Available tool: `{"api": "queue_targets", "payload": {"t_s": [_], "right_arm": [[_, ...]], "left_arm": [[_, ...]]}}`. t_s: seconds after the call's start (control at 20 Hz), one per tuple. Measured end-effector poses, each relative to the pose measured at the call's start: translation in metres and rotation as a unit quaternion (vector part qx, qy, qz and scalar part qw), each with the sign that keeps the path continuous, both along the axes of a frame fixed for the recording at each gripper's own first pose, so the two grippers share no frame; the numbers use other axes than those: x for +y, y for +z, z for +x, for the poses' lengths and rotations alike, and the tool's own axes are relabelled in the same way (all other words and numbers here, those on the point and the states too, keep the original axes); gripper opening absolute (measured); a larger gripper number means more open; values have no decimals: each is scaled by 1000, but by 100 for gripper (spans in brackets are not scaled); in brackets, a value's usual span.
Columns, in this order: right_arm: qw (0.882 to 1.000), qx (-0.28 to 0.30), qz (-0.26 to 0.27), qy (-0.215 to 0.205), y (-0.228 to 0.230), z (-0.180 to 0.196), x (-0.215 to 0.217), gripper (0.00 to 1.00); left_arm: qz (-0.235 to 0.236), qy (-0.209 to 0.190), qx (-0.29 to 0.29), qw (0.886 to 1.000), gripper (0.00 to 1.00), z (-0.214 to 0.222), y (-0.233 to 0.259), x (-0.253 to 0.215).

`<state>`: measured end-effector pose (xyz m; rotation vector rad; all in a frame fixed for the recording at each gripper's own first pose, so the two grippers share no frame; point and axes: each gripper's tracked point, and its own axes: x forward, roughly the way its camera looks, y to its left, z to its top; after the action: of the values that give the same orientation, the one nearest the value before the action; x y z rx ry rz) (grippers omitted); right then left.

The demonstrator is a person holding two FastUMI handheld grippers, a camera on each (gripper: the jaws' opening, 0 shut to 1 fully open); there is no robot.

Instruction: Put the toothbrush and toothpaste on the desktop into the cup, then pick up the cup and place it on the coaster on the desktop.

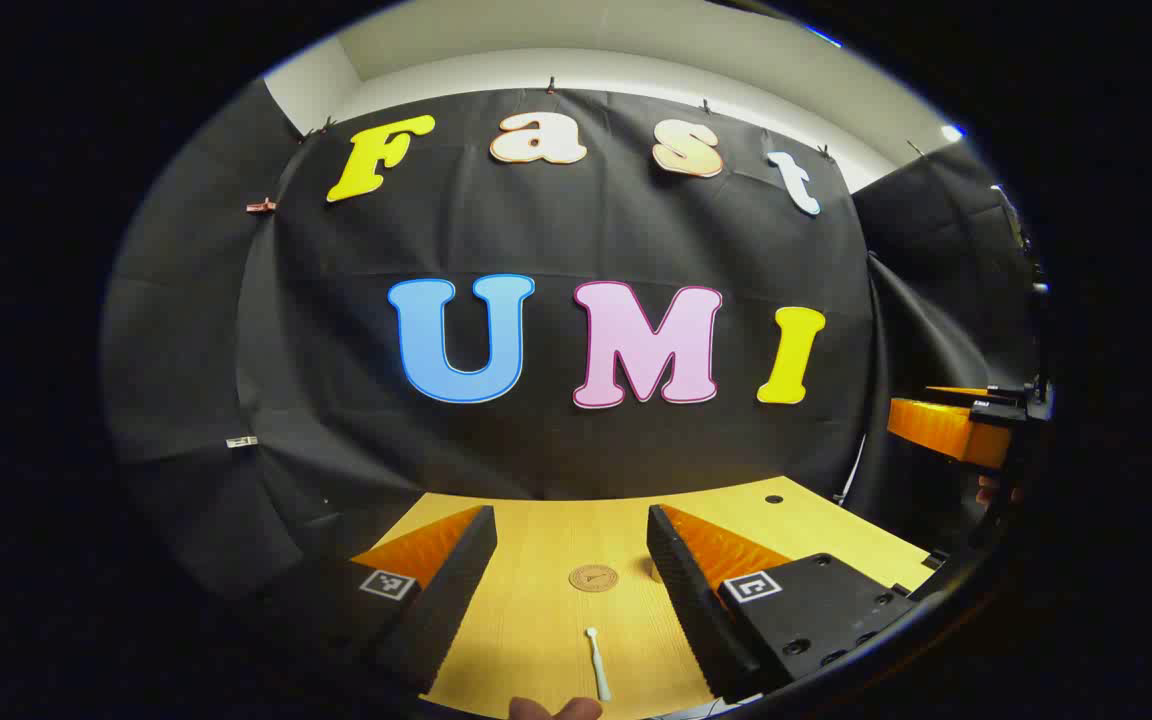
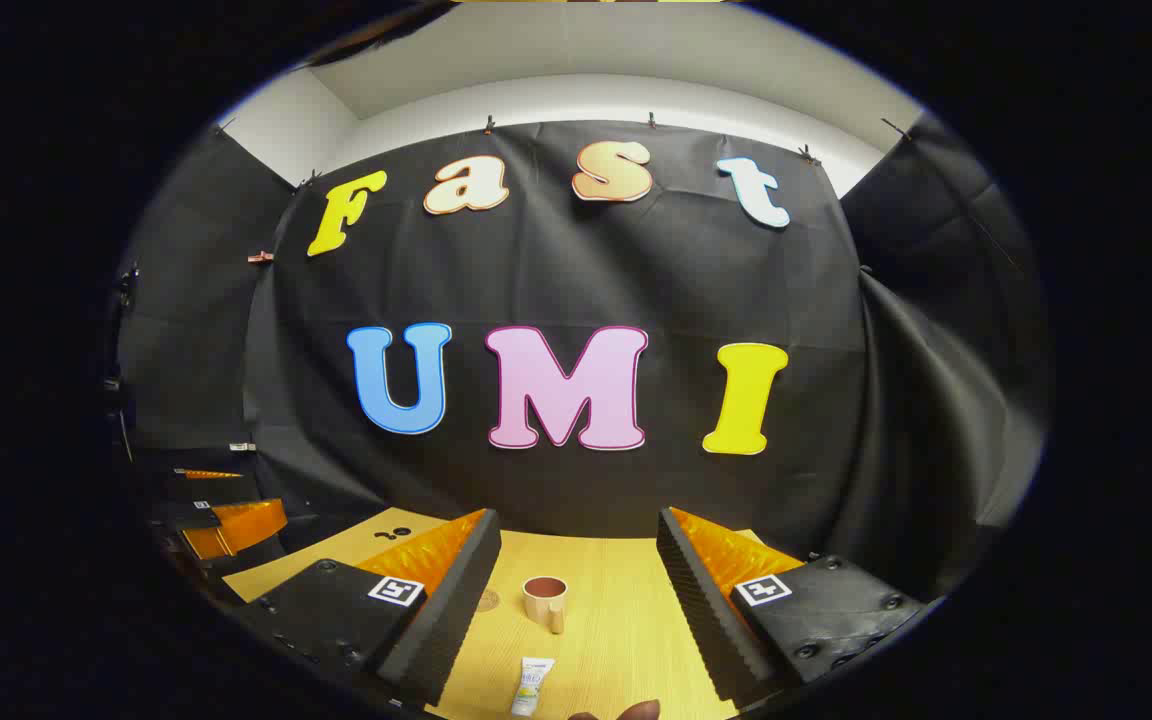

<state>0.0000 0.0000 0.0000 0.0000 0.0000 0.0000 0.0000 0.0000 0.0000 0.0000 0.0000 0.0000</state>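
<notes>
In the left gripper view a white toothbrush (image 1: 597, 663) lies on the wooden desktop (image 1: 546, 620), close in, with a round brown coaster (image 1: 593, 577) just beyond it. My left gripper (image 1: 572, 545) hangs open above them with nothing between its fingers. In the right gripper view a small white toothpaste tube (image 2: 531, 686) lies near the front, and a beige cup (image 2: 546, 599) with a brown inside stands upright behind it. My right gripper (image 2: 578, 550) is open and holds nothing. The coaster (image 2: 488, 600) peeks out beside the right gripper's left finger.
The other gripper (image 1: 956, 420) shows at the far right of the left gripper view, and at the far left of the right gripper view (image 2: 221, 520). A dark hole (image 1: 774, 498) marks the desktop's back right. Black cloth walls close the booth behind. A fingertip (image 1: 556, 708) shows at the bottom edge.
</notes>
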Motion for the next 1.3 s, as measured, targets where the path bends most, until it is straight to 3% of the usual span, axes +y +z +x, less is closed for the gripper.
{"api": "queue_targets", "payload": {"t_s": [0.7,0.85,1.05,1.3], "right_arm": [[997,69,4,34,-34,9,19,97],[992,119,3,43,-62,13,24,96],[965,256,-18,47,-128,17,23,97],[912,406,2,68,-218,14,37,97]], "left_arm": [[13,-3,19,1000,96,0,-15,-6],[17,-3,35,999,96,3,-25,-6],[16,-3,55,998,96,5,-41,-5],[4,5,79,997,96,4,-66,-4]]}}
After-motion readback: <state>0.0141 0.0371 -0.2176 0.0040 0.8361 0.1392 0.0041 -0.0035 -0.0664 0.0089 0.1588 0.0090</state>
